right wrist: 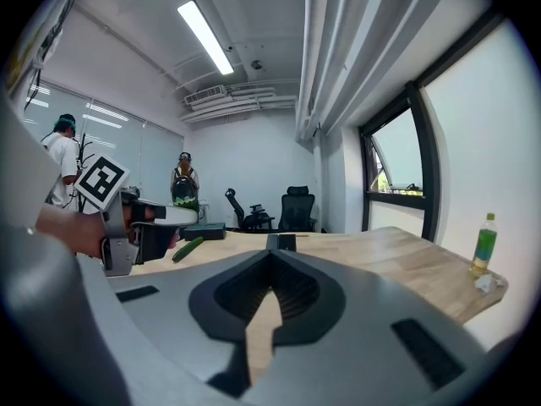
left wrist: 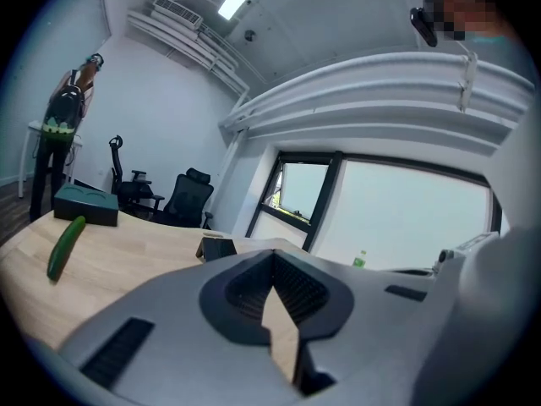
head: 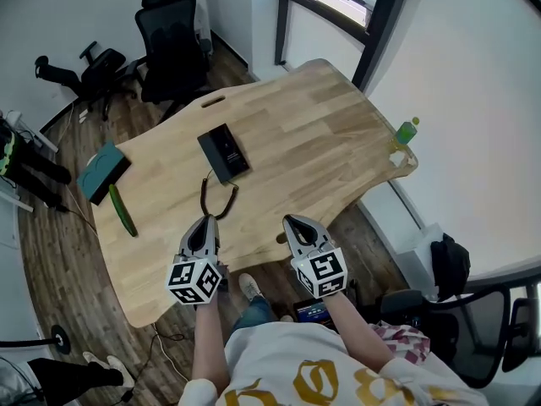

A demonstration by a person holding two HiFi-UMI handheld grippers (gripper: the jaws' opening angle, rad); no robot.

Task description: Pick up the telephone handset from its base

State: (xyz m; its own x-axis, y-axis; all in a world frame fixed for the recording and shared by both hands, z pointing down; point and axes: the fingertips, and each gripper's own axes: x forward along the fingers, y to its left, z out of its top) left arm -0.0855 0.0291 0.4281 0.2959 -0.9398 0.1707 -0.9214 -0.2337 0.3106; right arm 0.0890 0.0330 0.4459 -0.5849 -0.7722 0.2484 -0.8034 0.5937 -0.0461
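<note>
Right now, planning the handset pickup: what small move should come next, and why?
Probably carry the left gripper forward toward the telephone, opening its jaws. It and the right gripper are shut and empty at the table's near edge; the telephone lies farther in, nearer the left.

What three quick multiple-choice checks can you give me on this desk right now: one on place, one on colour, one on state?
1. Where does the bottle stand?
A. at the far right edge of the table
B. beside the cucumber
C. on the floor

2. What colour is the phone?
A. white
B. black
C. red

3. How are the left tongs?
A. closed on the handset
B. wide open
C. closed and empty

Answers:
1. A: the head view shows it alone at the right edge of the table.
2. B: it is a dark black slab mid-table.
3. C: the left gripper view shows the tips meeting with nothing between them.
</note>
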